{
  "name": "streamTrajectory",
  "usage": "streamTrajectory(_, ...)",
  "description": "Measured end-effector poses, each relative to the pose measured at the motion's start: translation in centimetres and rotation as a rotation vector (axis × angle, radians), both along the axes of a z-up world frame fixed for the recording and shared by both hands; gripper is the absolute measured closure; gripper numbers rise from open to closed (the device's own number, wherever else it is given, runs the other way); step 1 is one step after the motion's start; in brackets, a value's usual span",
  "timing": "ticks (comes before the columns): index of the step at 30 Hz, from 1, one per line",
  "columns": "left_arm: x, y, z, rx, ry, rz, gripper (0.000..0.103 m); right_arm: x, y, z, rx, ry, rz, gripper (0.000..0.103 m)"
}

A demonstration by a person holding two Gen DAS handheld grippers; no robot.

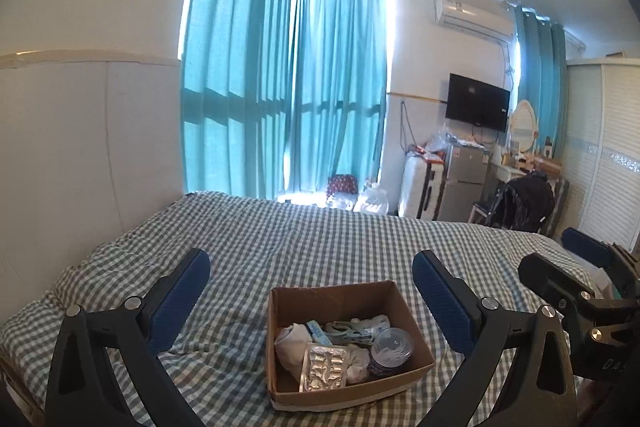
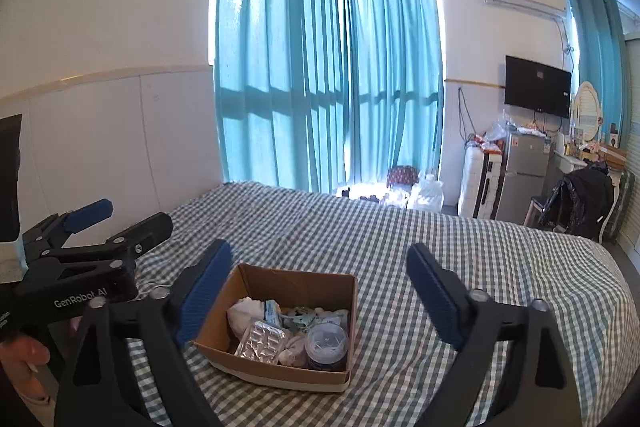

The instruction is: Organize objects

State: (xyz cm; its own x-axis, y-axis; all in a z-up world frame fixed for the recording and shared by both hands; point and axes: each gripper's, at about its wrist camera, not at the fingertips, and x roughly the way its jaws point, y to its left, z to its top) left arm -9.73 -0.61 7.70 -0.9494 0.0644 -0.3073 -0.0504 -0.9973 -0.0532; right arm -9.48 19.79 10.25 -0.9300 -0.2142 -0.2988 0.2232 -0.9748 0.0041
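An open cardboard box point(image 1: 396, 299) point(image 2: 336, 287) sits on a checked bed cover. Inside lie a silver blister pack point(image 1: 323, 367) point(image 2: 262, 341), a round clear-lidded tub point(image 1: 390, 351) point(image 2: 325, 345), white cloth point(image 1: 294, 343) point(image 2: 244, 315) and small pale items. My left gripper point(image 1: 312, 279) is open and empty, its fingers either side of the box, above it. My right gripper point(image 2: 320, 267) is open and empty, above the box. Each gripper shows at the edge of the other's view: the right one point(image 1: 576, 267), the left one point(image 2: 116, 219).
The checked bed point(image 1: 320, 239) point(image 2: 440, 247) fills the foreground, with a white wall panel on the left. Beyond it hang teal curtains point(image 1: 280, 87). A small fridge point(image 2: 524, 171), a suitcase, a wall TV point(image 2: 536, 91) and a cluttered dresser stand at the far right.
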Motion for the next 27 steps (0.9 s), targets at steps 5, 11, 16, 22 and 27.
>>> streamTrajectory(5, 3.3, 0.0, -1.4, 0.017, 0.038, 0.0, 0.0, 2.6, 0.3, -1.4, -0.003, 0.044, -0.014, 0.0)
streamTrajectory(11, 5.4, 0.6, -4.2, -0.028, 0.028, 0.031, 0.0, 3.1, 1.7, -4.8, -0.005, 0.007, -0.074, 0.0)
streamTrajectory(16, 5.6, 1.4, -5.1, -0.049, 0.002, 0.044, 0.0, 2.7, 1.8, -6.9, -0.002, -0.039, -0.09, 0.0)
streamTrajectory(22, 5.8, 2.2, -5.8, -0.097, -0.013, 0.049, 0.0, 2.4, 2.2, -7.5, -0.016, -0.084, -0.117, 0.0)
streamTrajectory(27, 5.9, 1.9, -5.6, -0.079, -0.018, 0.046, 0.0, 2.7, 2.5, -6.9, -0.027, -0.075, -0.122, 0.0)
